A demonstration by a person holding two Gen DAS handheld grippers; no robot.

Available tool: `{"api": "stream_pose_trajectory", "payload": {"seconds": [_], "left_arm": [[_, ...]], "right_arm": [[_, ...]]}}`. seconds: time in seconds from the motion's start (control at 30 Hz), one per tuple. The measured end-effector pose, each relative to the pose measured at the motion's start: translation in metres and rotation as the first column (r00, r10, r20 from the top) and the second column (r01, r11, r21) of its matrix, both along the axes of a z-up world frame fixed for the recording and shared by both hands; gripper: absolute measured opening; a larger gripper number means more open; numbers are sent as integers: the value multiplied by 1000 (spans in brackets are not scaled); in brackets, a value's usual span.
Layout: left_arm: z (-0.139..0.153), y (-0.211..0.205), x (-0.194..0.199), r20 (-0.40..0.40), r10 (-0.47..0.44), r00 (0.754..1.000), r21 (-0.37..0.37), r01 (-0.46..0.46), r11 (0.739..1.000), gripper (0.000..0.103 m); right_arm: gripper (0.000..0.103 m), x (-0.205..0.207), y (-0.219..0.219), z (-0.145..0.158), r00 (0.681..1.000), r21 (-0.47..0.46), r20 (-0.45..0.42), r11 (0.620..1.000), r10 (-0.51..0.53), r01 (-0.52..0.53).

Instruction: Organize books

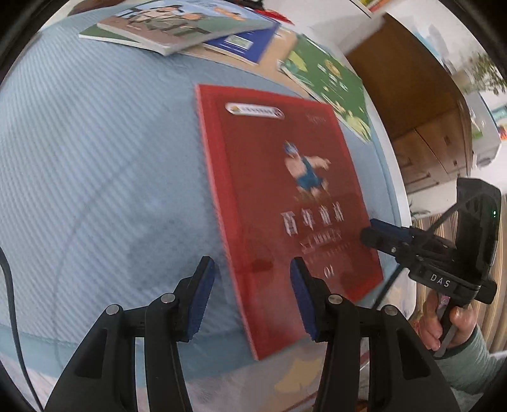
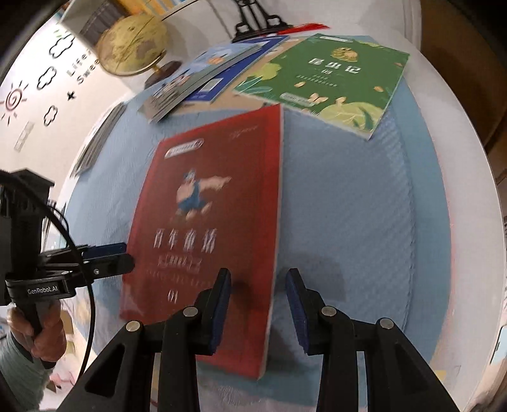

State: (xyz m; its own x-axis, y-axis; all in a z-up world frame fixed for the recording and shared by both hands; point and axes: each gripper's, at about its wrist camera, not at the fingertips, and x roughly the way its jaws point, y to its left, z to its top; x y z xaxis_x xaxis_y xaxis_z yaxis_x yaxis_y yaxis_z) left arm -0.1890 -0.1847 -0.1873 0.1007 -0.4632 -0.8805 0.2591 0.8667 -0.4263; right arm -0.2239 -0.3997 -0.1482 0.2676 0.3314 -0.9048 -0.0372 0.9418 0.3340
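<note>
Left gripper (image 1: 250, 294) and right gripper (image 2: 258, 304) angled downward, fingers (image 1: 202, 285) parted.

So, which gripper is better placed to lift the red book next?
Probably right: the right gripper straddles the red book at its page edge, while the left gripper straddles the spine edge.

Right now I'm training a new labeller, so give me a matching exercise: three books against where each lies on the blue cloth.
Things:
1. red book
2. green book
3. cartoon book

Places:
A. on top of a blue book
B. between the two grippers
C. at the far right of the cloth

Pairs: 1-B, 2-C, 3-A
</note>
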Motion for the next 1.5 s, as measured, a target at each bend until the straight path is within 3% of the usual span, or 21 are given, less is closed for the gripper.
{"api": "stream_pose_trajectory", "payload": {"seconds": [0.13, 0.2, 0.27, 0.37, 0.53, 0.6, 0.77, 0.87, 0.97, 1.0, 1.13, 1.23, 1.27, 1.37, 1.5], "left_arm": [[2, -11, -5, 32, -23, 999, 31, 22, 999, 46], [3, -7, -4, 30, -6, 1000, 0, 6, 1000, 46], [9, 5, -5, 21, 35, 999, -107, -32, 994, 46], [27, 20, -6, 20, 73, 997, -275, -65, 959, 46], [33, 27, -2, -17, 105, 994, -436, -102, 894, 46], [28, 24, 3, -30, 130, 991, -429, -130, 894, 45], [11, 17, 2, -10, 138, 990, -289, -135, 948, 39], [1, 15, 3, -15, 156, 988, -245, -155, 957, 33], [-2, 20, 1, -22, 168, 986, -255, -168, 952, 31], [-1, 22, 1, -30, 176, 984, -285, -177, 942, 31], [4, 36, 1, -100, 207, 973, -458, -230, 859, 31], [-2, 42, 3, -166, 218, 962, -532, -273, 801, 31], [-5, 43, 4, -178, 226, 958, -526, -287, 800, 31], [-9, 34, 4, -138, 224, 965, -422, -262, 868, 31], [-8, 13, 4, -89, 190, 978, -341, -210, 916, 23]], "right_arm": [[35, -5, 5, -2, 1000, -11, 1, 1000, 21, -21], [35, -4, 2, -3, 1000, 1, -2, 1000, 15, -15], [36, -3, -3, -3, 1000, 19, -6, 1000, 0, 0], [36, -4, -9, -4, 1000, 56, -11, 998, -21, 22], [36, -7, -13, -5, 999, 89, -11, 995, -46, 47], [36, -7, -14, -5, 998, 104, -10, 993, -56, 57], [36, -11, -14, -4, 998, 112, -3, 992, -66, 66], [36, -11, -15, -4, 997, 121, -4, 990, -72, 71], [36, -10, -18, -5, 997, 135, -9, 987, -82, 83], [36, -10, -19, -5, 996, 141, -9, 986, -87, 87], [36, -12, -21, -6, 996, 149, -4, 985, -92, 92], [38, -13, -23, -6, 995, 167, -5, 981, -101, 100], [38, -13, -23, -6, 995, 170, -7, 980, -102, 102], [38, -14, -22, -6, 995, 169, -5, 980, -104, 104], [38, -14, -23, -6, 994, 178, -3, 978, -112, 111]]}}
